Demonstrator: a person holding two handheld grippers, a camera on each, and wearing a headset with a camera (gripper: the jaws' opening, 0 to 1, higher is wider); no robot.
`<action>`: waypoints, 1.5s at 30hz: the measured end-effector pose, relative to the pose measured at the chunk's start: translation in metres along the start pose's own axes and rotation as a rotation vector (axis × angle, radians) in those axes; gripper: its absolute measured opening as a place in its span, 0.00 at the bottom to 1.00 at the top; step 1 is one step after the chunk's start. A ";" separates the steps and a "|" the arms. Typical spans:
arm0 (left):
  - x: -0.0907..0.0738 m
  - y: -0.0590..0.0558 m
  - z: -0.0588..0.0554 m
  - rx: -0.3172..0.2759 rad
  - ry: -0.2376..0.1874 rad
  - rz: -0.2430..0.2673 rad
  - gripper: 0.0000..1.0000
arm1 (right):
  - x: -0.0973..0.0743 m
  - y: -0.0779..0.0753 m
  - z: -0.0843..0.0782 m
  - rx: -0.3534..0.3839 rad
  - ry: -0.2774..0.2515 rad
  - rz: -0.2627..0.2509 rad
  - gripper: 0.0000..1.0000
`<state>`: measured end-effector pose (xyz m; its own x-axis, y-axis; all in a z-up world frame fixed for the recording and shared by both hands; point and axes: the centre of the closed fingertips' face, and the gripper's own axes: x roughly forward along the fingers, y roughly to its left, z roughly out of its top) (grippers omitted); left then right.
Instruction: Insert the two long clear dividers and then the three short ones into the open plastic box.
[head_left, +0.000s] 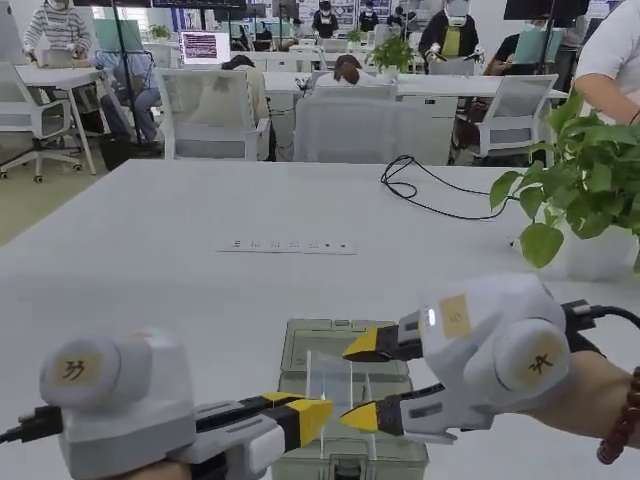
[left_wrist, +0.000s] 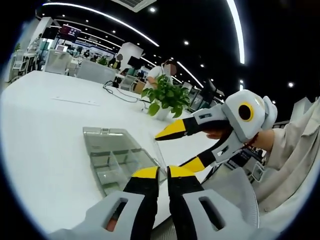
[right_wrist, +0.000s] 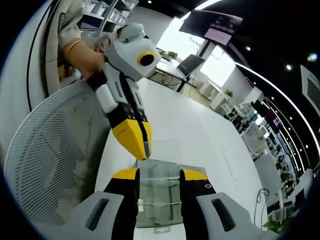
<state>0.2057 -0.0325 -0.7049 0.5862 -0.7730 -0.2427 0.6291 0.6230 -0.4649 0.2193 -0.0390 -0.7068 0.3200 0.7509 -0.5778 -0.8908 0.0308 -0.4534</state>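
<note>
The near end of the open plastic box (head_left: 300, 345) is cut off at the bottom edge of the head view, and part of it lies behind the two grippers. The left claw (head_left: 305, 415) is clenched on a clear divider (right_wrist: 167, 150), a thin upright sheet held above the box. Its outline is faint in the head view and plainest in the right gripper view. The right claw (head_left: 347, 384) is released, its jaws spread on either side of the sheet; I cannot tell whether they touch it. In the left gripper view, clear partitions split the inside of the box into cells, too faint to count. The right gripper view shows a mesh chair back (right_wrist: 50, 150) at the near edge of the tabletop (head_left: 180, 260). Farther off lie a paper strip (head_left: 285, 244) and a black cable (head_left: 420, 185), with a potted plant (head_left: 585, 190) at the right.
</note>
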 end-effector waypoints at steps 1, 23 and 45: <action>0.000 0.000 0.000 -0.008 -0.002 -0.002 0.00 | 0.000 -0.001 0.000 -0.002 0.000 -0.005 0.32; 0.004 0.004 0.007 0.021 0.019 0.089 0.00 | -0.006 -0.012 0.001 0.005 -0.014 -0.068 0.31; 0.000 0.004 -0.016 0.474 0.196 0.022 0.00 | -0.006 0.001 0.004 0.189 -0.117 0.112 0.28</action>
<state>0.2002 -0.0320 -0.7201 0.5235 -0.7389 -0.4242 0.8067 0.5900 -0.0321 0.2154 -0.0403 -0.7010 0.1864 0.8277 -0.5293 -0.9665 0.0578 -0.2499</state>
